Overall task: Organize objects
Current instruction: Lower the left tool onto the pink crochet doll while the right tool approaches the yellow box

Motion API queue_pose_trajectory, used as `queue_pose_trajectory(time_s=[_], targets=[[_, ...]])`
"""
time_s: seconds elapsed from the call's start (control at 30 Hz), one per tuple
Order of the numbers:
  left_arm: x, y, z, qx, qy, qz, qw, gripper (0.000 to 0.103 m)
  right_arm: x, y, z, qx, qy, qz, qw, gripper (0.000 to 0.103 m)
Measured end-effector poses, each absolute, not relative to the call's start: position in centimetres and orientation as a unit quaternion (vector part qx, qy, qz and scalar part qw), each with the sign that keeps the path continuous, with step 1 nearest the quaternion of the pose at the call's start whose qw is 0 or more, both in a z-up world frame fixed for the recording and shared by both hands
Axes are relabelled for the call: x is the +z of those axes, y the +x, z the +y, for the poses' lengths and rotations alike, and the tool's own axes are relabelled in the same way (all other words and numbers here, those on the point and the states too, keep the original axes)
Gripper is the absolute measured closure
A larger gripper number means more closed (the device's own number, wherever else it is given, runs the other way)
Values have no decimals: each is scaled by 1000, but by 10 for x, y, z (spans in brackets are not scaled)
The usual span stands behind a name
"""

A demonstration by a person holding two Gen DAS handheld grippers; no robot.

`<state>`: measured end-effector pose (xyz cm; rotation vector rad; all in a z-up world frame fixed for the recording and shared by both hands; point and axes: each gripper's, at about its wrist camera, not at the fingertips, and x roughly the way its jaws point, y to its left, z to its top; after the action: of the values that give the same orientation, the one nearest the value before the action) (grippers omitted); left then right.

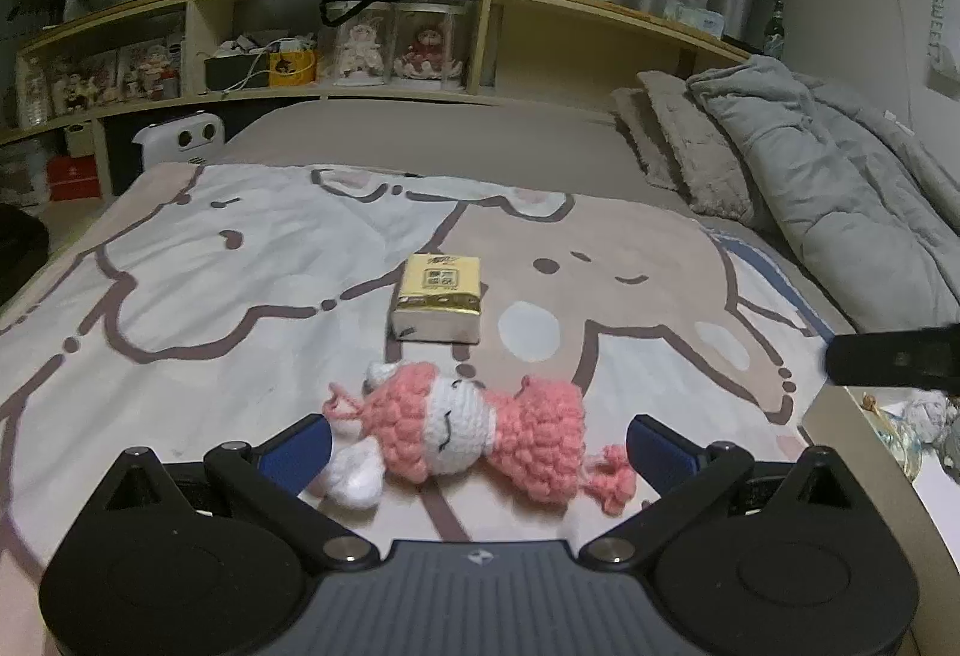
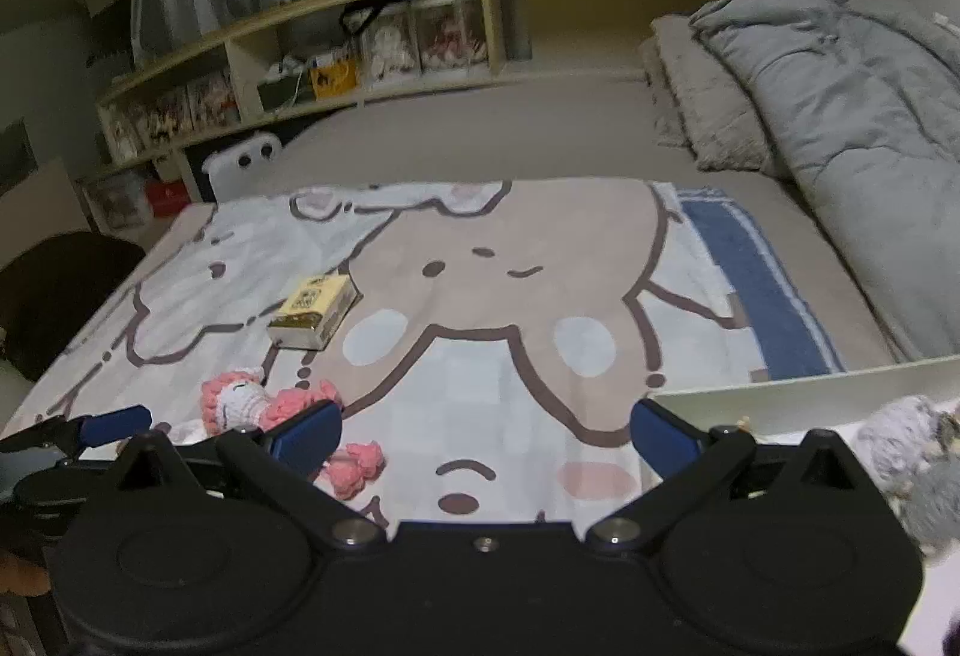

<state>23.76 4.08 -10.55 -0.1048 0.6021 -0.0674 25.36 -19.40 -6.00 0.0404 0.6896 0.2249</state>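
A pink and white crochet doll [image 1: 480, 434] lies on the cartoon bed blanket [image 1: 210, 260], between the open fingers of my left gripper [image 1: 480, 446], which do not touch it. A yellow tissue pack [image 1: 438, 305] lies just beyond it. In the right wrist view the doll [image 2: 264, 404] and the tissue pack [image 2: 315, 311] are at the left. My right gripper [image 2: 486, 431] is open and empty over the blanket [image 2: 510, 266]. A white box [image 2: 798, 395] holding a grey fluffy toy [image 2: 912, 470] sits at the right.
A grey duvet [image 1: 840, 176] and pillows [image 1: 690, 146] lie at the right of the bed. A wooden shelf [image 1: 360, 50] with dolls and boxes runs along the far side. The white box's edge [image 1: 870, 446] shows at the right in the left wrist view.
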Motion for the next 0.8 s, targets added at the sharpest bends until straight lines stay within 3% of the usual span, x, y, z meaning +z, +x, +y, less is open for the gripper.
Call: queue_pose_trajectory(time_s=[0.37, 0.7, 0.8], targets=[[-133, 264, 34, -35, -3, 289, 957, 1, -73, 335, -146, 194, 17, 340, 920, 0], [-142, 271, 40, -43, -42, 288, 956, 5, -95, 396, -85, 291, -62, 313, 902, 1], [-142, 271, 41, -40, -50, 284, 957, 6, -98, 418, -78, 315, -39, 319, 893, 4]])
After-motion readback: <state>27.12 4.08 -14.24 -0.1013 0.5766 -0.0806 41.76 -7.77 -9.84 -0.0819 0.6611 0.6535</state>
